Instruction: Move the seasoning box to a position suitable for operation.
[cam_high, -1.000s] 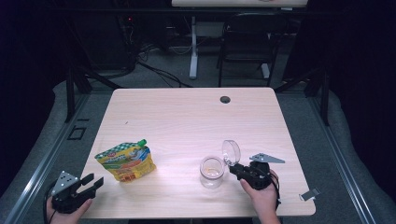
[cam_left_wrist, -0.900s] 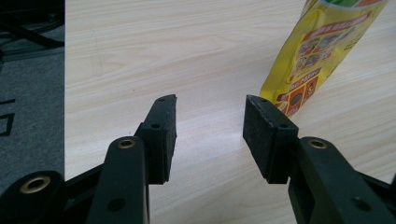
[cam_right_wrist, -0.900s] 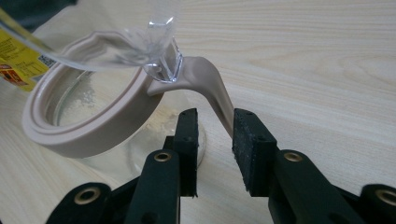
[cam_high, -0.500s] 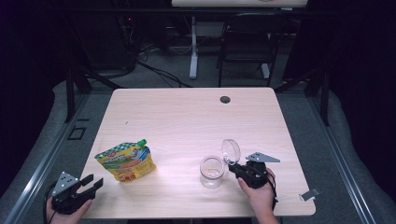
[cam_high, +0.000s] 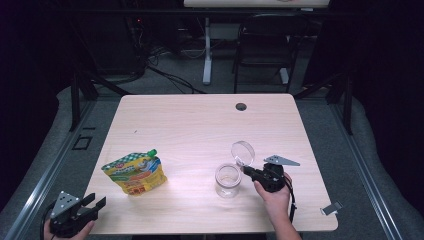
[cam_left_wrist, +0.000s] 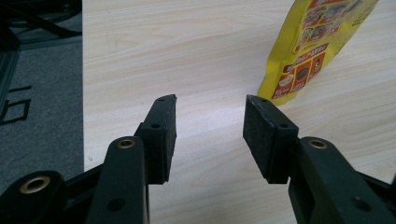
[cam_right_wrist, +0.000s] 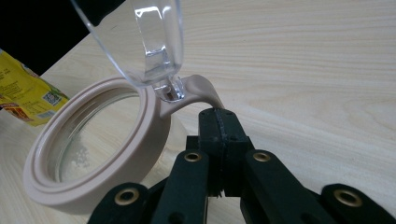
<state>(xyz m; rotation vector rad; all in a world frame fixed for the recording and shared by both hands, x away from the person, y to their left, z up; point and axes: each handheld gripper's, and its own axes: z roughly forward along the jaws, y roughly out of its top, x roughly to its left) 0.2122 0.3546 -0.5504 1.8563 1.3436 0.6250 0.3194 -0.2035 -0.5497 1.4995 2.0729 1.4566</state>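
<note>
Jaws of the right gripper (cam_right_wrist: 218, 122) have just been closing, pressed together by the jar (cam_high: 228, 180) near the table's (cam_high: 200, 120) front edge, nothing visibly pinched; left gripper (cam_left_wrist: 210, 119) spread. Jar looks light, brittle, slippery: grip the tan rim.

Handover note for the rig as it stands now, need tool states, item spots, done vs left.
Right tool: jaws have just been closing and are now shut, nothing visibly between them; tips sit right behind the hinge tab of the jar.
Left tool: open, empty, at the table's near left corner, just short of the pouch.
Jar stands upright near the right front; its clear lid is flipped up, open.
Pouch lies left of centre, green cap on.
Done: lid open. Left, likely: pick up the pouch, open it, fill the jar.
</note>
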